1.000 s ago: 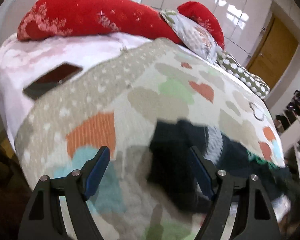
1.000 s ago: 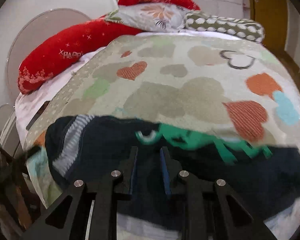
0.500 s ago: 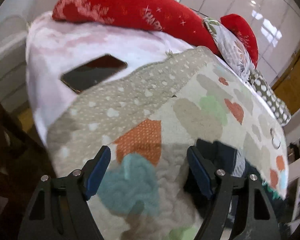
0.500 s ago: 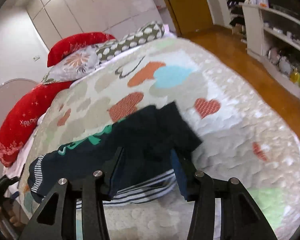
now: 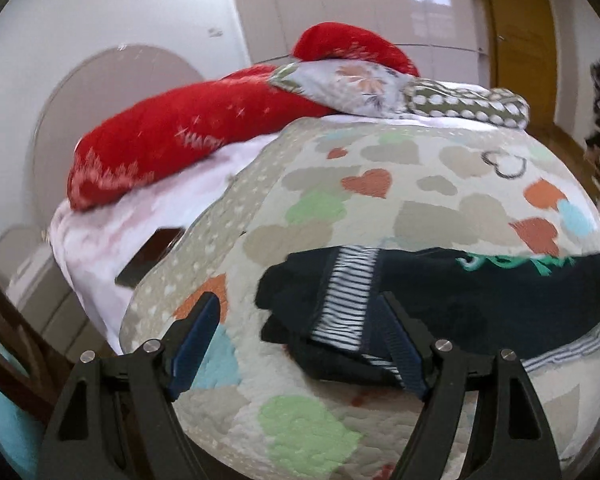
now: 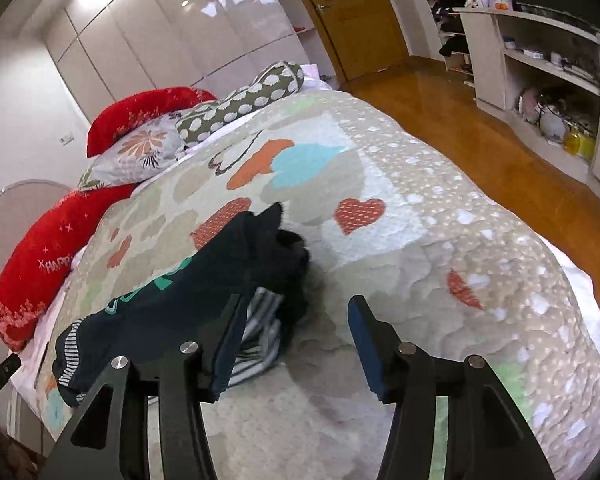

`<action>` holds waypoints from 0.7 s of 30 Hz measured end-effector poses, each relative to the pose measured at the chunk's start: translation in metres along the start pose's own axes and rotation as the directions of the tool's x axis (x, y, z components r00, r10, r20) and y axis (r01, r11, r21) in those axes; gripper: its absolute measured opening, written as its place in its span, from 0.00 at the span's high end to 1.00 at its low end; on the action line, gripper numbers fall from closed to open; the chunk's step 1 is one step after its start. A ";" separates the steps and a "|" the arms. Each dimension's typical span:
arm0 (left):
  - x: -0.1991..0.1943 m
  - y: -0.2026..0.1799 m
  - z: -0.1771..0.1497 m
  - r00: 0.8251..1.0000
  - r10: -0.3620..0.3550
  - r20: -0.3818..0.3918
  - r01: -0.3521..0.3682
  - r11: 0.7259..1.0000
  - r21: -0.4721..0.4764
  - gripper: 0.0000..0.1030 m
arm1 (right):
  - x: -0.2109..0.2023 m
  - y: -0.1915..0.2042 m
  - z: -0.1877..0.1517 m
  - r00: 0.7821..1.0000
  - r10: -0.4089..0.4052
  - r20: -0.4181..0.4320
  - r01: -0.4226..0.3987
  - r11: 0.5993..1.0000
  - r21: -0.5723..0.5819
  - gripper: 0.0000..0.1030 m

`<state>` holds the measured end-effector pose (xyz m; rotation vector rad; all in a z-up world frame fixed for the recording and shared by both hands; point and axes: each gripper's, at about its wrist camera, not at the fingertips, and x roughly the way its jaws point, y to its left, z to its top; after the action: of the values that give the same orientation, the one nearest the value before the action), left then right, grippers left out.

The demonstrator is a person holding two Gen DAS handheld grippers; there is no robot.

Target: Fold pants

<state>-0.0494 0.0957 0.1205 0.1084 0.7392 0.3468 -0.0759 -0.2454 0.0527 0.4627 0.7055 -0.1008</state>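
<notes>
- Pants (image 5: 440,300), dark knit with green lettering and striped cuffs (image 5: 346,292), lie lengthwise across the heart-print quilt (image 5: 440,216); soft, light, limp.
- Left gripper (image 5: 300,344): jaws wide apart, empty, framing one cuffed end.
- Right gripper (image 6: 296,344): likewise spread, holding nothing, at the bunched opposite end.
- Best hold: doubled edges at each end.
- Layering appears already halved; the underside is hidden.
</notes>
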 end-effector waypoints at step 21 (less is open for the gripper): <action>0.062 -0.238 0.070 0.768 -0.514 -0.382 0.606 0.777 0.173 0.19 | 0.012 -0.021 -0.008 0.985 0.173 -0.023 -0.173 0.985 -0.018 0.36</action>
<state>0.1052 -0.1041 0.0802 0.0978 1.0991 -0.3449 -0.0769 -0.2600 0.0313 0.5045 0.6841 0.0749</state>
